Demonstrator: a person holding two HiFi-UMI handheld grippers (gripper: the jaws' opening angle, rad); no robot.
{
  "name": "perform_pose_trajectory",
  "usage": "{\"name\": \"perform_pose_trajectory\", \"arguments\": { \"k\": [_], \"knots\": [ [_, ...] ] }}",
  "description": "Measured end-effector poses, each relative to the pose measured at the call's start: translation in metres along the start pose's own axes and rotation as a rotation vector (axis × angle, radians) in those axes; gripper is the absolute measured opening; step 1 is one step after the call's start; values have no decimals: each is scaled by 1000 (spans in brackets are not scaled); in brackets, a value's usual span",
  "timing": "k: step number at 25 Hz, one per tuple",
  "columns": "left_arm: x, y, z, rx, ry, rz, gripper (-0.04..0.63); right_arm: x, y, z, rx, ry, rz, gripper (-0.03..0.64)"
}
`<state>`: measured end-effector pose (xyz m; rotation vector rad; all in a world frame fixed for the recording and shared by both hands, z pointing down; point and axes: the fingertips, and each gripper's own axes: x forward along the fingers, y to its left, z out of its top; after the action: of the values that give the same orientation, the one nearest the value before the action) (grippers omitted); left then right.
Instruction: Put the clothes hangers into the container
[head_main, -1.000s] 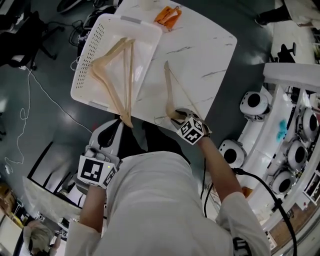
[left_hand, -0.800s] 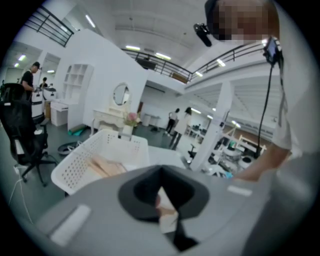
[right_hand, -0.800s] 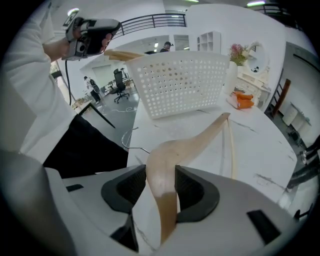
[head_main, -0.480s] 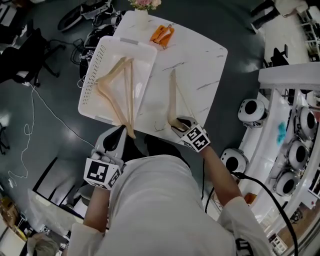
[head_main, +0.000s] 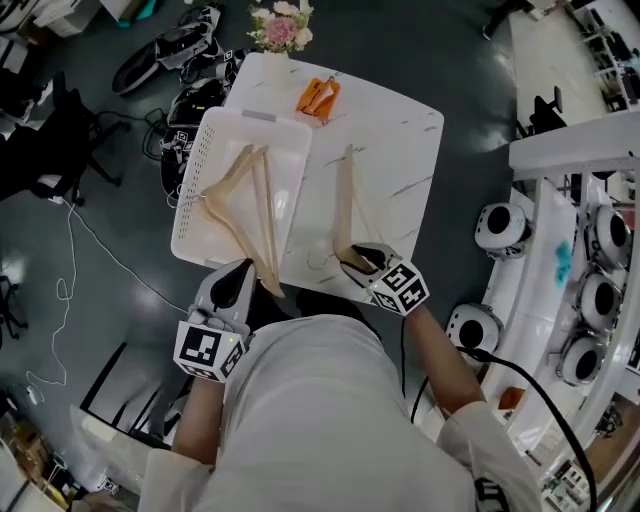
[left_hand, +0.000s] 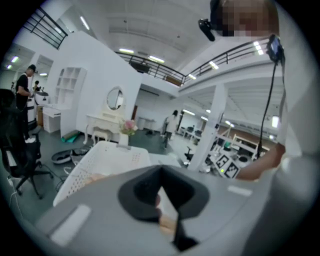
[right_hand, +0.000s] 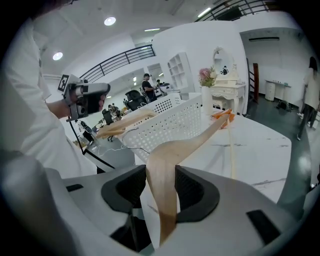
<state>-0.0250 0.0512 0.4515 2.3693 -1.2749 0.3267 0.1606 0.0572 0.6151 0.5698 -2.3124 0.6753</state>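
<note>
1. Left gripper, seen from the head view, sat at the near edge of the white basket, beside the overhanging end of the first hanger, which lay in that basket. The right gripper held the second hanger, which stretched across the marble table just right of the basket.
2. Its own view showed the left gripper's jaws nearly together on a thin wood-coloured strip, seemingly the first hanger's end.
3. The right gripper view showed its jaws partway apart, with the pads pressing the second hanger's bend from both sides. One hanger arm reached toward an orange thing.
</note>
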Motion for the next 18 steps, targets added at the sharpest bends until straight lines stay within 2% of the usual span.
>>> {"name": "perform_pose_trajectory", "arguments": {
  "k": [11, 18],
  "knots": [
    [-5, 29, 9, 19, -11, -31, 0, -18, 19, 70, 145, -173, 24, 176],
    [-6, 46, 14, 18, -8, -42, 0, -14, 37, 107, 163, -206, 63, 176]
  ]
}}
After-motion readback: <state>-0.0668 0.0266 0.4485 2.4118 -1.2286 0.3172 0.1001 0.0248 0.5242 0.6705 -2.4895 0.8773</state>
